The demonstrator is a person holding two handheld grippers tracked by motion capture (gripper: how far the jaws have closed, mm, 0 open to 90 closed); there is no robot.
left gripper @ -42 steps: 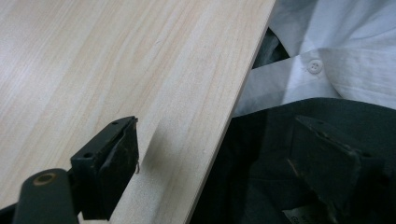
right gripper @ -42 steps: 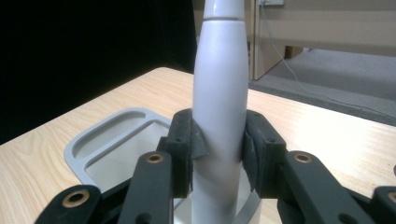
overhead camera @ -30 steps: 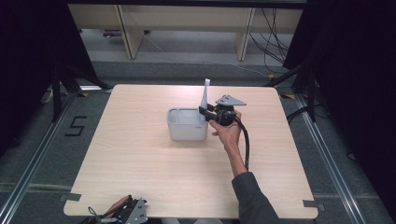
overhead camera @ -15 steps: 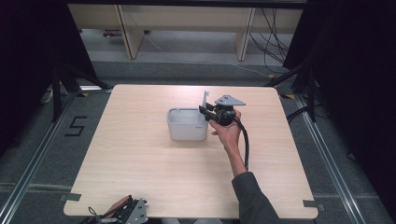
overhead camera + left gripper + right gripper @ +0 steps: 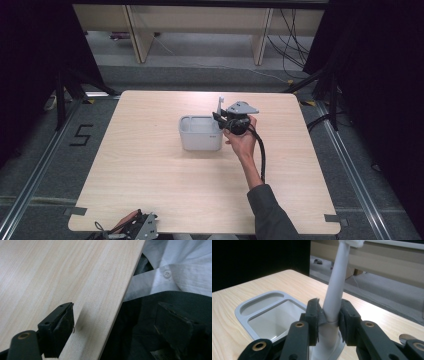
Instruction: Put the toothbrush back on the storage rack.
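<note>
**White handle gripped beside grey bin on wooden table**

A pale wooden table (image 5: 150, 190) stood on a grey floor marked with a taped "5" (image 5: 81, 135), with beige furniture legs and loose cables behind it and dark curtains to both sides.

Near the middle of the table sat a grey plastic bin (image 5: 200, 133). In the right gripper view the bin (image 5: 262, 315) showed 2 compartments: a narrow, shallow one along the far side and a larger, deeper one in front of it.

The right gripper (image 5: 220, 119) was held at the bin's right rim by the person's right hand (image 5: 243, 142), with its grey three-cornered plate on top and its black cable trailing back along the forearm. Its jaws were clamped narrowly on a white cylindrical handle (image 5: 335, 293), which rose up and tilted slightly away from the camera, ending in a white head cut off at the top edge. In the high view the handle (image 5: 220, 105) stood almost upright just above the bin's right far corner. Its lower end reached down by the bin's rim; what it rested on could not be made out.

The left gripper (image 5: 135, 227) lay low at the table's near edge. In its own view its jaws stood wide apart, 1 over the tabletop (image 5: 50, 277) and the other beyond the edge, in front of a white buttoned shirt (image 5: 180, 270) and dark fabric.
</note>
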